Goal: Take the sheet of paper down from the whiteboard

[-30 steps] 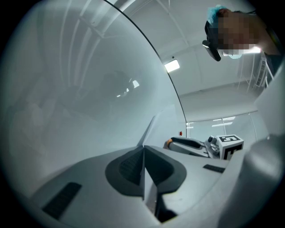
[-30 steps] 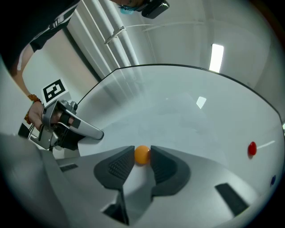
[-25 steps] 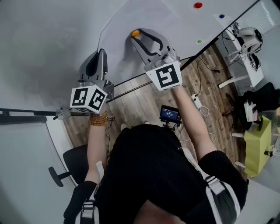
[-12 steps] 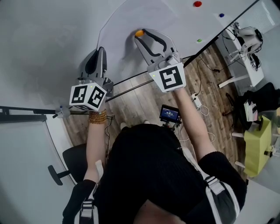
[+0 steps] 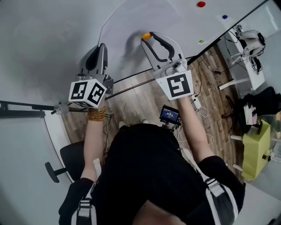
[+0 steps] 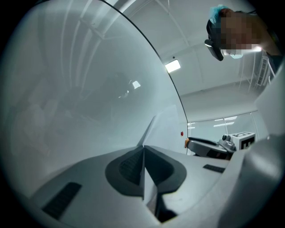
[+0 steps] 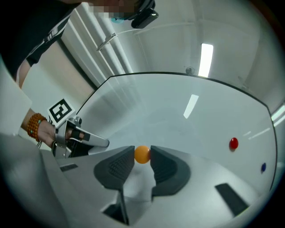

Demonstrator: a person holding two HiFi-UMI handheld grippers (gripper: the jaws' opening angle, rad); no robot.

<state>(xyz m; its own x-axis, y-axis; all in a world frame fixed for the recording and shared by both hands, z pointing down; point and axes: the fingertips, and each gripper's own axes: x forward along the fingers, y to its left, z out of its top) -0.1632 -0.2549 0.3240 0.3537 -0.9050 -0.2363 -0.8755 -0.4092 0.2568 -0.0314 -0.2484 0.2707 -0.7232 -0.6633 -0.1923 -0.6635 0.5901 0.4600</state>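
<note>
While my left gripper (image 6: 143, 149) pinches the thin white paper sheet (image 6: 164, 129), my right gripper (image 7: 142, 161) squeezes the round orange magnet (image 7: 142, 154) between its fingers (image 7: 118, 167). I think the sheet isn't off the glossy whiteboard (image 7: 178, 111) yet.

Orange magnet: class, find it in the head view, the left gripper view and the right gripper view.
Head view: orange magnet top centre.
Left gripper view: small, right of centre.
Right gripper view: just below centre.
Shared landmark: red magnet.

R gripper (image 5: 148, 38) at orange magnet (image 5: 146, 36), L gripper (image 5: 102, 46) by paper (image 5: 136, 17)
</note>
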